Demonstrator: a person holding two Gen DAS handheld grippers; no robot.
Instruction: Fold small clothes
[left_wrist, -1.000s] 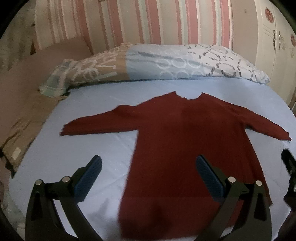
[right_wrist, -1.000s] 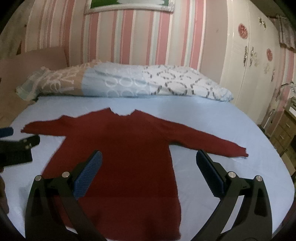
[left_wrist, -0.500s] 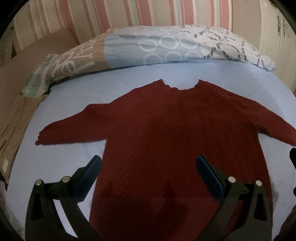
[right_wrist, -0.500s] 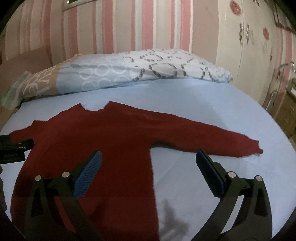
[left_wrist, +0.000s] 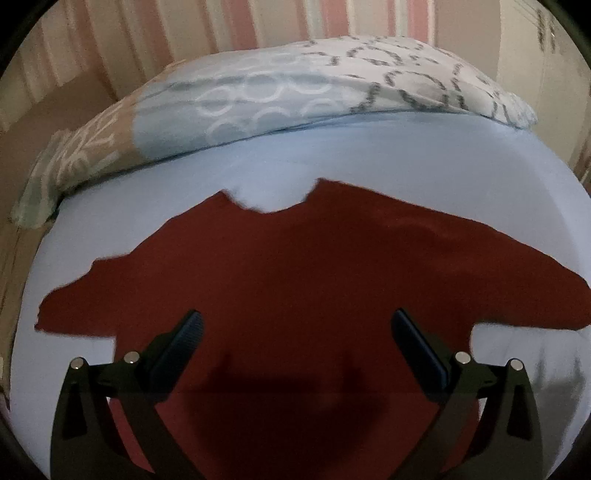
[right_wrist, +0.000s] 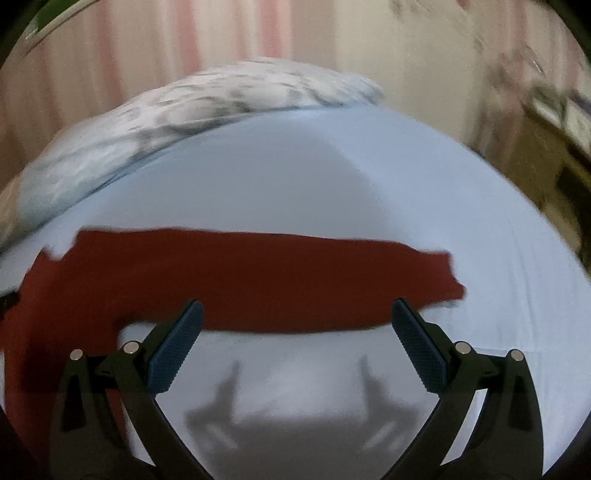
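Note:
A dark red long-sleeved sweater (left_wrist: 295, 280) lies flat on the light blue bed sheet (left_wrist: 369, 155), neckline toward the pillow and both sleeves spread out. My left gripper (left_wrist: 295, 325) hangs open low over the sweater's body, nothing between its blue pads. In the right wrist view the sweater's right sleeve (right_wrist: 266, 280) stretches across the sheet, its cuff at the right. My right gripper (right_wrist: 295, 321) is open just in front of that sleeve's near edge, over bare sheet, holding nothing.
A patterned blue, tan and white pillow (left_wrist: 288, 88) lies across the head of the bed against a striped wall. The bed's right edge (right_wrist: 535, 206) drops off beside blurred furniture. Bare sheet (right_wrist: 332, 192) lies beyond the sleeve.
Both grippers have moved forward and lower toward the sweater. The left one now hangs over the chest; the right one swung right to face the right sleeve. Both stay open.

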